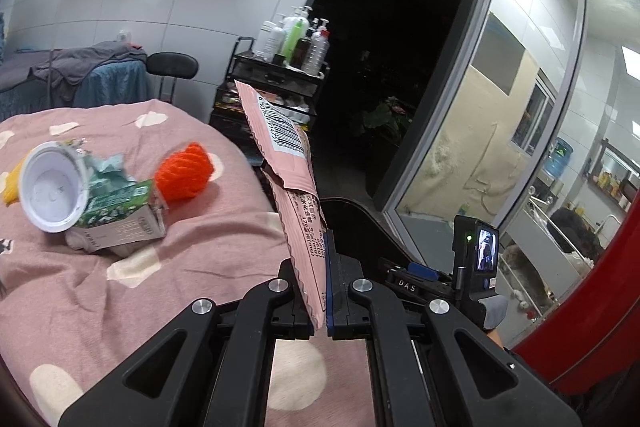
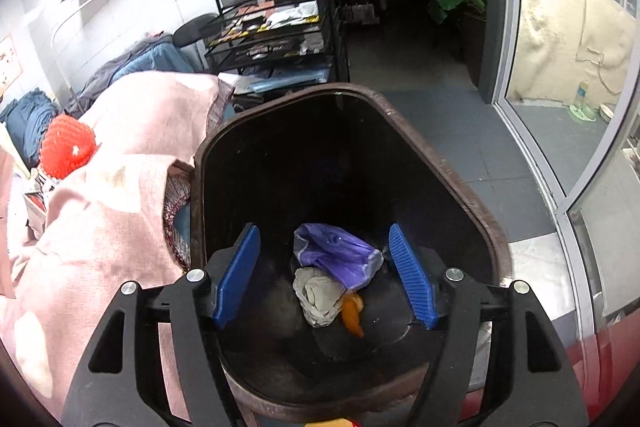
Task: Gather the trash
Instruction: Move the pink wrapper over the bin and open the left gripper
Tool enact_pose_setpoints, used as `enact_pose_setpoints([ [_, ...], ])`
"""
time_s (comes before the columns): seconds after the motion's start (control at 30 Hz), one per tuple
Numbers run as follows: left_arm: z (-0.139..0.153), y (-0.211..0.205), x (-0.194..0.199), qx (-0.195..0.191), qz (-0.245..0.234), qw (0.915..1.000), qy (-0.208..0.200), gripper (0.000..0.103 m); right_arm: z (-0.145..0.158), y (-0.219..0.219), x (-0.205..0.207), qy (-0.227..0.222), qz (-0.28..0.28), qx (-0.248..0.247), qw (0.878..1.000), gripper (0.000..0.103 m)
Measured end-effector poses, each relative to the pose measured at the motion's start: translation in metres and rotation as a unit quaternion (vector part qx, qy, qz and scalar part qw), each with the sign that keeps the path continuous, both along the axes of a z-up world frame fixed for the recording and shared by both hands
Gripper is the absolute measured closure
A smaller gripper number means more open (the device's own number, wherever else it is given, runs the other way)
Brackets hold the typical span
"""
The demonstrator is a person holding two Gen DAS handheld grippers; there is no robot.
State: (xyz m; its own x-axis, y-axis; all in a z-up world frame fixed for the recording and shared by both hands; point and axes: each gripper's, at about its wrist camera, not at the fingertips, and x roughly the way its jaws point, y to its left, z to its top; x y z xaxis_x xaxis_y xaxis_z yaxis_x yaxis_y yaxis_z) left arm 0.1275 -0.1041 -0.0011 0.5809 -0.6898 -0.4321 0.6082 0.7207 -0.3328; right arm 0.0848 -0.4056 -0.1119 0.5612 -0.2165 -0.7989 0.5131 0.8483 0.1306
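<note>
- Left wrist view, from the left: a white plastic cup (image 1: 52, 193) leans on a crushed green carton (image 1: 120, 219) atop the pink bedspread (image 1: 192, 267); both look light and crushable, best pinched at a rim or flattened edge.
- An orange knitted piece (image 1: 184, 171) lies just beside them, apparently soft.
- The left gripper (image 1: 320, 311) is clenched on a pink wrapper (image 1: 288, 163), thin and floppy, held by its lower edge.
- Right wrist view: the right gripper (image 2: 324, 275) hangs spread and empty over the dark bin (image 2: 440, 163), where a purple bag (image 2: 336, 251) and a crumpled wad (image 2: 318, 297) lie.

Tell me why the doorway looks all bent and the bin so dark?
Left wrist view: the fisheye lens bows the doorway and glass partition. Right wrist view: little light reaches inside the trash bin, so its walls go black.
</note>
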Motion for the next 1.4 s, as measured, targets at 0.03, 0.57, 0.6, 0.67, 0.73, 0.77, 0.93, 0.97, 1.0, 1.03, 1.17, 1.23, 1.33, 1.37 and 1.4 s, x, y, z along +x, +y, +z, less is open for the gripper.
enact_pose_setpoints([
  [0.03, 0.000, -0.005, 0.001, 0.001, -0.005, 1.0000, -0.001, 0.099, 0.003, -0.001, -0.003, -0.003, -0.005, -0.002, 1.000, 0.033],
  [0.57, -0.026, -0.100, 0.021, 0.060, -0.091, 0.9927, 0.050, 0.099, 0.042, -0.038, -0.039, -0.035, -0.078, -0.046, 0.995, 0.021],
  [0.6, -0.028, -0.104, 0.022, 0.069, -0.094, 0.9920, 0.050, 0.099, 0.043, -0.040, -0.039, -0.036, -0.079, -0.047, 0.995, 0.021],
  [0.67, -0.033, -0.114, 0.023, 0.088, -0.099, 0.9899, 0.050, 0.099, 0.045, -0.043, -0.041, -0.037, -0.082, -0.048, 0.995, 0.021],
  [0.73, -0.038, -0.122, 0.026, 0.102, -0.107, 0.9873, 0.057, 0.099, 0.045, -0.046, -0.042, -0.036, -0.085, -0.050, 0.994, 0.021],
  [0.77, -0.039, -0.125, 0.028, 0.108, -0.109, 0.9864, 0.058, 0.099, 0.046, -0.048, -0.043, -0.037, -0.086, -0.050, 0.994, 0.021],
  [0.93, -0.050, -0.141, 0.033, 0.140, -0.113, 0.9813, 0.070, 0.099, 0.047, -0.055, -0.047, -0.039, -0.096, -0.049, 0.993, 0.021],
  [0.97, -0.051, -0.143, 0.034, 0.144, -0.113, 0.9805, 0.071, 0.099, 0.047, -0.056, -0.048, -0.040, -0.097, -0.048, 0.993, 0.021],
  [1.0, -0.053, -0.146, 0.035, 0.150, -0.115, 0.9794, 0.072, 0.099, 0.048, -0.056, -0.048, -0.041, -0.097, -0.047, 0.993, 0.020],
  [1.03, -0.055, -0.148, 0.035, 0.157, -0.115, 0.9781, 0.072, 0.099, 0.048, -0.056, -0.047, -0.041, -0.095, -0.047, 0.993, 0.021],
  [1.17, -0.061, -0.152, 0.035, 0.174, -0.113, 0.9757, 0.070, 0.096, 0.049, -0.052, -0.047, -0.041, -0.090, -0.049, 0.994, 0.017],
  [1.23, -0.062, -0.153, 0.035, 0.186, -0.111, 0.9739, 0.068, 0.078, 0.050, -0.051, -0.048, -0.042, -0.089, -0.049, 0.994, 0.015],
  [1.33, -0.058, -0.147, 0.030, 0.179, -0.099, 0.9776, 0.048, 0.025, 0.050, -0.049, -0.047, -0.043, -0.086, -0.049, 0.994, 0.013],
  [1.37, -0.056, -0.145, 0.027, 0.175, -0.096, 0.9790, 0.040, 0.021, 0.050, -0.049, -0.047, -0.043, -0.086, -0.050, 0.994, 0.012],
  [1.4, -0.054, -0.144, 0.027, 0.174, -0.095, 0.9794, 0.036, 0.020, 0.050, -0.049, -0.046, -0.043, -0.086, -0.050, 0.994, 0.012],
])
